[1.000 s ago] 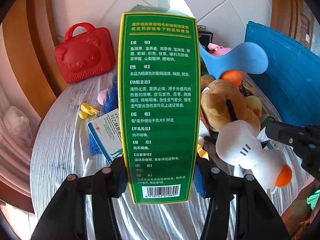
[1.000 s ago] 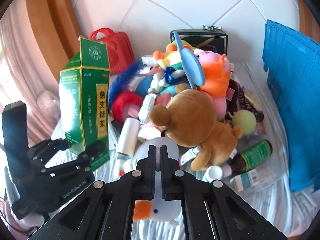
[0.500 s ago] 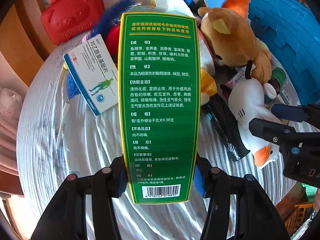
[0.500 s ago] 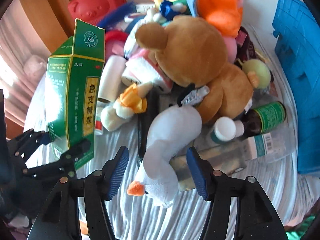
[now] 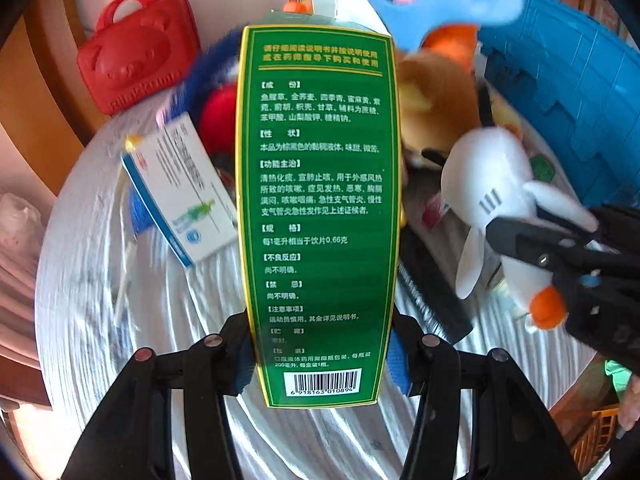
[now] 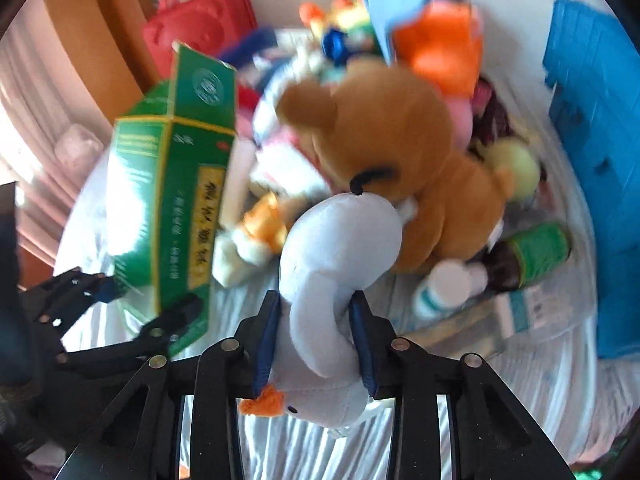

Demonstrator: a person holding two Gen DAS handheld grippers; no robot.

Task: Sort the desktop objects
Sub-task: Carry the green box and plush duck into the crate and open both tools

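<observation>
**Both grippers loaded: box on the left, plush duck on the right**

On my left wrist view the green medicine box (image 5: 320,216) fills the middle. It sits upright between the fingers (image 5: 242,360), clamped near its barcode end, with the blue pads pressed on both long edges and the rest of the box sticking out past the tips. So the left gripper (image 5: 320,360) is gripping the box, held up off the bench (image 5: 100,280).

My right gripper (image 6: 316,344) has the white plush duck (image 6: 340,248). The fingers (image 6: 266,340) are squeezed in on its body, the orange beak pokes down below the pads, and the rounded end curls up ahead of the tips, touching the brown teddy bear (image 6: 400,152) behind it.

Around them: a white and blue pill box (image 5: 180,192) lies flat just left of the green box, a red bear-face case (image 5: 136,56) stands at the back, and a blue crate (image 5: 568,120) is on the right. Near the duck there's a dark bottle with a green label (image 6: 532,256) lying on its side. Right view is pretty blurry.
</observation>
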